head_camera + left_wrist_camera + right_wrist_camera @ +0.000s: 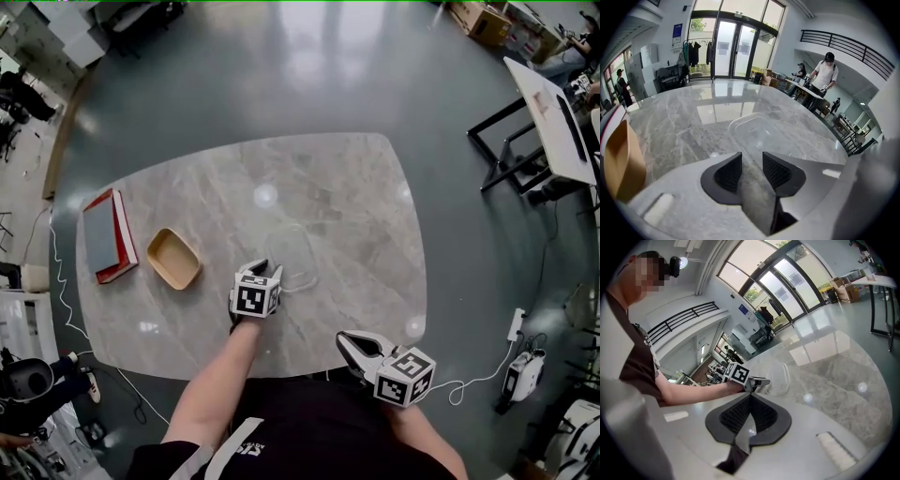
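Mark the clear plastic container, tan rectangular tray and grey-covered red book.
clear plastic container [776,136], left gripper view, base.
tan rectangular tray [173,259], head view, floor.
grey-covered red book [101,234], head view, cover.

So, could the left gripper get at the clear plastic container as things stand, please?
Probably yes: the left gripper sits open at the near rim of the clear plastic container, and nothing on the marble table stands between them.

Open lab hall; glass doors [729,44], balcony railing [848,47], worktables [553,103].
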Tool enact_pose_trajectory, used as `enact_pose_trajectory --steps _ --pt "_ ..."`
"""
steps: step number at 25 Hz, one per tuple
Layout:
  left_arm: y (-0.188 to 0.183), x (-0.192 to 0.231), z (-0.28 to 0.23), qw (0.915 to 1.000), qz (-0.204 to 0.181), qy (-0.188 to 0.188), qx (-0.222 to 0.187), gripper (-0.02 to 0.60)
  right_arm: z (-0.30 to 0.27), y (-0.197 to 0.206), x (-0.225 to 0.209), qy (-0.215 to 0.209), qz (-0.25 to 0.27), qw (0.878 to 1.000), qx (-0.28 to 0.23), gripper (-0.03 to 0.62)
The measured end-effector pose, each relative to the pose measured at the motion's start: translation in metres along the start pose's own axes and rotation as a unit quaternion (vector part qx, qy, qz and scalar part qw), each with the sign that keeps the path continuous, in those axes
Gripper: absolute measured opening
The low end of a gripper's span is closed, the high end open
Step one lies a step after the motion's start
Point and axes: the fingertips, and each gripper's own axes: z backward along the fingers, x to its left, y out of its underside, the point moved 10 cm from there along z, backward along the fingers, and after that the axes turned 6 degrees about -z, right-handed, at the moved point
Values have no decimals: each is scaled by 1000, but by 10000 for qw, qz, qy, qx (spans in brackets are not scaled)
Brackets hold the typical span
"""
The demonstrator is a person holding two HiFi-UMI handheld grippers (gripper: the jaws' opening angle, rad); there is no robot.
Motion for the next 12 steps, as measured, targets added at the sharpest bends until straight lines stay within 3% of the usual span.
enact_pose_trajectory --steps 6,8,12 --pt "23 0 12 9997 216 56 54 109 -9 -2 12 -214 262 9993 187 2" --pt "31 0 21 9996 261 -5 84 48 -10 -4 15 -258 346 9988 233 2" --pt "48 -2 25 9989 438 -16 143 58 -9 -7 16 -262 449 9983 257 2"
